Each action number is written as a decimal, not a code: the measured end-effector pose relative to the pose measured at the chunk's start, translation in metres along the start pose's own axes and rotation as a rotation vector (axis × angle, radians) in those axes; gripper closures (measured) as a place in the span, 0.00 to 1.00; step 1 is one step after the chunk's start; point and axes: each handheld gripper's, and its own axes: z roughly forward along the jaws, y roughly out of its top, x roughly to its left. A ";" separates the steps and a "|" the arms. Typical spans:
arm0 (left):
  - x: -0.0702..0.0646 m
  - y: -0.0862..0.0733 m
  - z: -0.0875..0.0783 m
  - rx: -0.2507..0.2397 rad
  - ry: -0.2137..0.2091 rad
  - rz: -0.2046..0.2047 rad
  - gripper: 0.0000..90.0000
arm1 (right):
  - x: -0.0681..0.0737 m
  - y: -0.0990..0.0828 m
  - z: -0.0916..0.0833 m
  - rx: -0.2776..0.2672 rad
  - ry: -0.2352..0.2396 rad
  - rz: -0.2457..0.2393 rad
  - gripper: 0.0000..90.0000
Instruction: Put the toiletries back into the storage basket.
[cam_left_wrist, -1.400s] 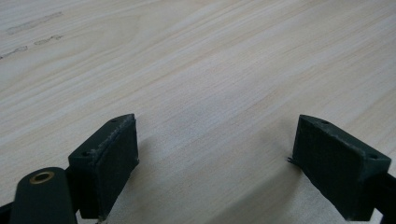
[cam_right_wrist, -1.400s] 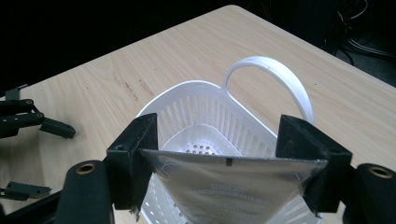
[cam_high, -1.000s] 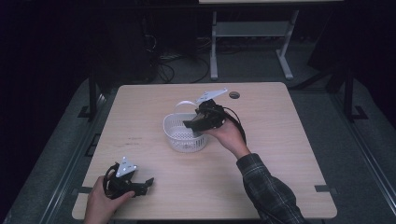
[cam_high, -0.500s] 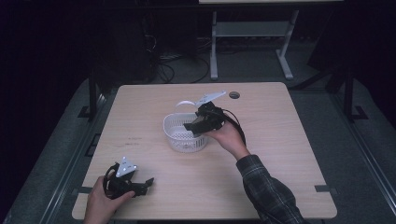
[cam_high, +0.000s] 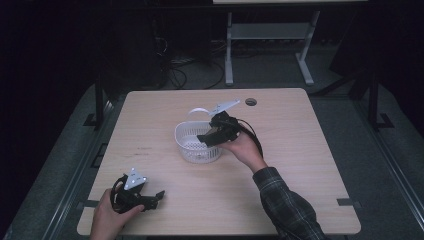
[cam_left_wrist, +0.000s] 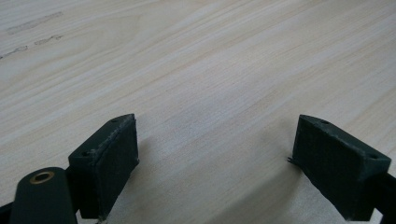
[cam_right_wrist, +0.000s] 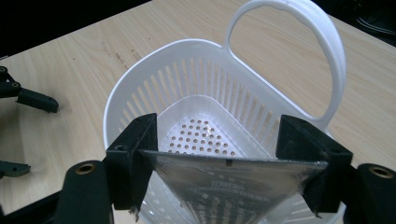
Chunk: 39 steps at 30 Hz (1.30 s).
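One flat metal grater (cam_right_wrist: 233, 184) clamped edgewise in my right gripper (cam_right_wrist: 224, 163) over the basket (cam_right_wrist: 140, 93). Stiff, light, slippery; hold its side edges. Left gripper (cam_left_wrist: 215, 158) open, empty

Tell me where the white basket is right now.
In the high view the white basket sits near the middle of the table, directly under the right gripper, which holds a flat metal piece over it.

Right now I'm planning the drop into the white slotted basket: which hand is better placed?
Right: its jaws grip a flat metal plate above the white slotted plastic basket. The left gripper rests far off.
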 end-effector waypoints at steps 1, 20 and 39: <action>0.000 0.000 0.000 0.000 0.000 0.000 0.15 | 0.000 0.000 0.000 0.002 0.001 0.000 0.33; 0.000 0.000 0.000 -0.001 0.000 0.000 0.15 | 0.000 -0.002 -0.014 -0.006 0.019 0.000 0.17; 0.000 0.000 0.000 -0.001 0.002 -0.001 0.15 | 0.002 -0.035 -0.046 -0.031 0.013 0.005 0.16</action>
